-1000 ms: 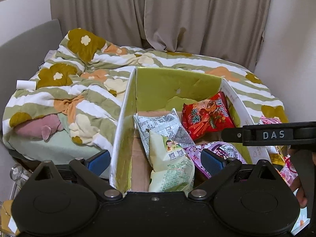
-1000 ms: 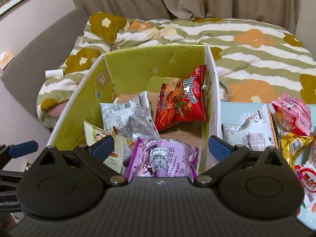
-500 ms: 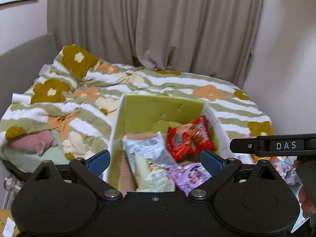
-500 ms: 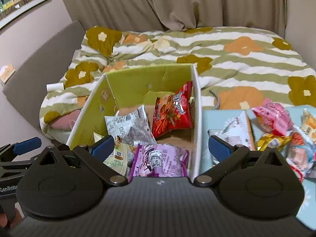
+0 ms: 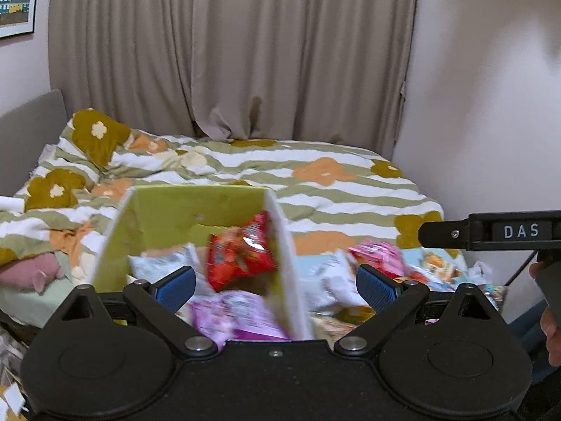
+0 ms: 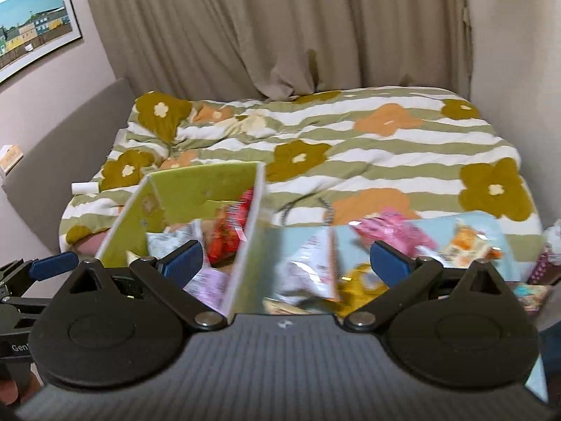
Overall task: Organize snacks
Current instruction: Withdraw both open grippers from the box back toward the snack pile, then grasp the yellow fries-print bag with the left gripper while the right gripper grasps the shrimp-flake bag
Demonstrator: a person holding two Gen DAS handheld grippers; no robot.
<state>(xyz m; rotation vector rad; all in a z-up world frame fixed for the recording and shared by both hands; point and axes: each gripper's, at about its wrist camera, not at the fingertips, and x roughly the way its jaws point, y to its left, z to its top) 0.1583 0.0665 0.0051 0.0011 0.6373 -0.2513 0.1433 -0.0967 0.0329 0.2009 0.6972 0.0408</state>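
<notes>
The left gripper [image 5: 275, 286] has its two blue-padded fingers spread wide with nothing between them. The right gripper [image 6: 286, 263] is likewise spread wide and empty. Both hang above the near end of a bed, and the snacks below them are smeared by motion blur.

Directly beneath the left gripper sits a cardboard box [image 5: 175, 207] with a green inside and white edges, open at the top. Inside it lie a red snack bag [image 5: 242, 251] leaning toward the far right corner, a white-grey bag [image 5: 157, 263] on the left, and a purple bag [image 5: 242, 315] nearest the camera. In the right wrist view the same box [image 6: 196, 189] stands at the left, its right wall running down between the right gripper's fingers.

Just right of the box, outside it, loose snacks lie on a light blue surface [image 6: 441, 224]: a white bag [image 6: 308, 266], a pink bag [image 6: 389, 231], a yellow bag [image 6: 357, 280] and an orange-printed bag [image 6: 463, 242]. Their labels are too blurred to read.

Box and snacks rest on a bed covered by a green-and-white striped quilt [image 6: 350, 147] with orange and olive flowers. Beige curtains [image 5: 228, 52] hang behind the bed. A framed picture [image 6: 31, 45] hangs on the wall at left.
</notes>
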